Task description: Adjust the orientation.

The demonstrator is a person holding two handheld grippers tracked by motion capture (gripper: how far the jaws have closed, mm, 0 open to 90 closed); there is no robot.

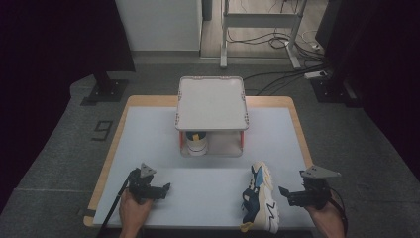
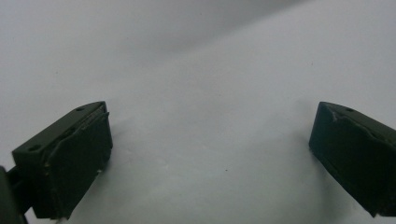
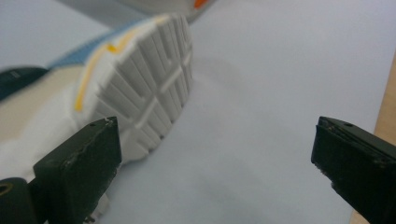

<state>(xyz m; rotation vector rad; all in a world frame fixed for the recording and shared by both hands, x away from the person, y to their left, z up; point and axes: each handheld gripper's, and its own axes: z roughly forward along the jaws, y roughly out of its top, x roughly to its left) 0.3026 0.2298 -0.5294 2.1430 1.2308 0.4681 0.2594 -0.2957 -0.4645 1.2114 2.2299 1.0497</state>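
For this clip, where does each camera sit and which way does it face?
High view: above the person's side, facing forward and down on the table; shows both hands, left gripper, right gripper, shoe, shelf.
Left gripper view: rides the left gripper, facing the bare white mat; jaws apart.
Right gripper view: rides the right gripper, facing the shoe's sole; jaws apart.
Shared: high and right views both show the shoe.

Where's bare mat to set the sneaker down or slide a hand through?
Free: the white mat left of the shelf stand, the strip between the left gripper and the sneaker, and the mat right of the stand. Crowded: under the stand, where a cup sits, and between the sneaker and the right gripper.
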